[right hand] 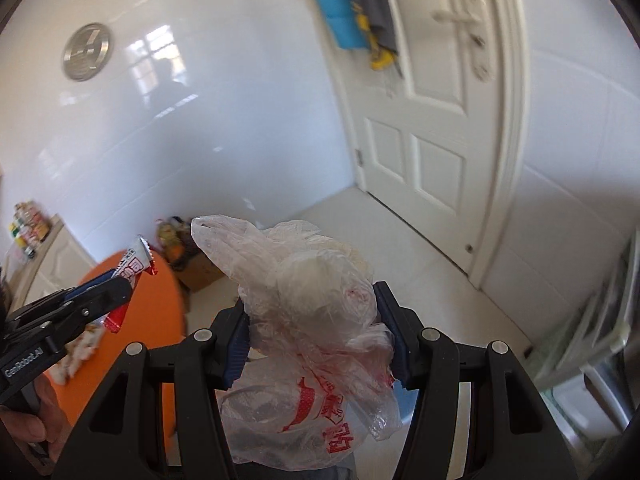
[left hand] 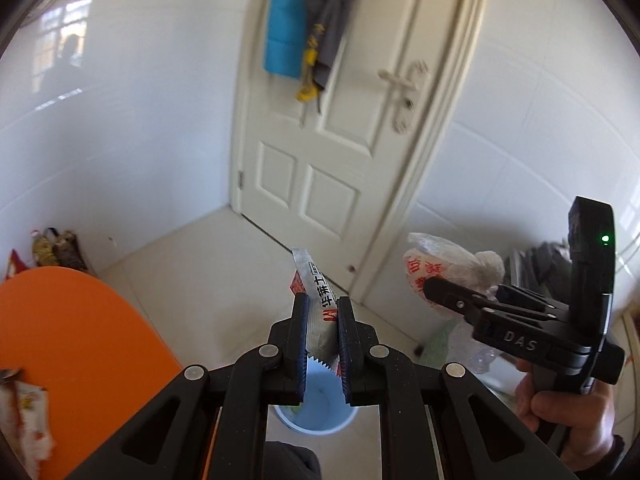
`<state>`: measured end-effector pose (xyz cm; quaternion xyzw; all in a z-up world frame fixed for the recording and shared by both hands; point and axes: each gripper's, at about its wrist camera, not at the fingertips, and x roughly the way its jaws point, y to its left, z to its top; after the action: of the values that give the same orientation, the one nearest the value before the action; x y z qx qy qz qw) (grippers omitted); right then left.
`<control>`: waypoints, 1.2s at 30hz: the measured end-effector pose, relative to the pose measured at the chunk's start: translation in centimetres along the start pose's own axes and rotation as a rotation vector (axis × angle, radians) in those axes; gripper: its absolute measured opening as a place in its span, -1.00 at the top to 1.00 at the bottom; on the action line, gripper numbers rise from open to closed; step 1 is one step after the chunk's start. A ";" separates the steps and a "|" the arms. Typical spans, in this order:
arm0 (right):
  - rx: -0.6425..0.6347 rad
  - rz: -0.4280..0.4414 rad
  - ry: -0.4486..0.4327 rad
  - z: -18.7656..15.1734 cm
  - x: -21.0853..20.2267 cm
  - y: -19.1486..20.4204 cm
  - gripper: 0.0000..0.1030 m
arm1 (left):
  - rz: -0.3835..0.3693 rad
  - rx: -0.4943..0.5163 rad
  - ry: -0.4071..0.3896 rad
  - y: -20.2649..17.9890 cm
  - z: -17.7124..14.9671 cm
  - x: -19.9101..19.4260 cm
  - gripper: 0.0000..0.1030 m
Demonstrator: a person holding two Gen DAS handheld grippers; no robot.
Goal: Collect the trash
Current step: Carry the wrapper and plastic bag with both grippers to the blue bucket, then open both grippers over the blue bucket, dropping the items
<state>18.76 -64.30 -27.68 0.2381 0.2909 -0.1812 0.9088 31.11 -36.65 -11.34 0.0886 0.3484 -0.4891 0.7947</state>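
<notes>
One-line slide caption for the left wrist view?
Left gripper clamps a snack wrapper above the blue bin.

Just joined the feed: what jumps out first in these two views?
The left tongs pinch a silver snack wrapper above the blue bin on the floor. The right tongs clamp a crumpled plastic bag with red print. An orange table sits at left.

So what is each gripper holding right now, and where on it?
Left gripper: silver-and-red snack wrapper, pinched across its middle. Right gripper: crumpled clear plastic bag with red print, clamped around its bunched middle.
</notes>
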 end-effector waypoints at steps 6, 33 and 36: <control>0.141 -0.037 0.156 -3.1 7.1 -7.6 -0.11 | -0.052 0.004 0.229 -1.6 -2.7 8.9 0.82; 0.460 -0.096 0.349 -9.4 20.6 -15.6 -1.00 | 0.114 0.004 0.470 0.1 0.7 22.2 -0.65; 0.441 -0.109 0.323 -8.7 19.1 -14.6 -1.00 | 0.127 0.022 0.423 -1.7 0.2 20.5 -0.68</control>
<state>22.71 -75.28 -50.44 0.4401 0.3980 -0.2484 0.7656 35.51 -52.28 -24.00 0.2198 0.4956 -0.4125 0.7321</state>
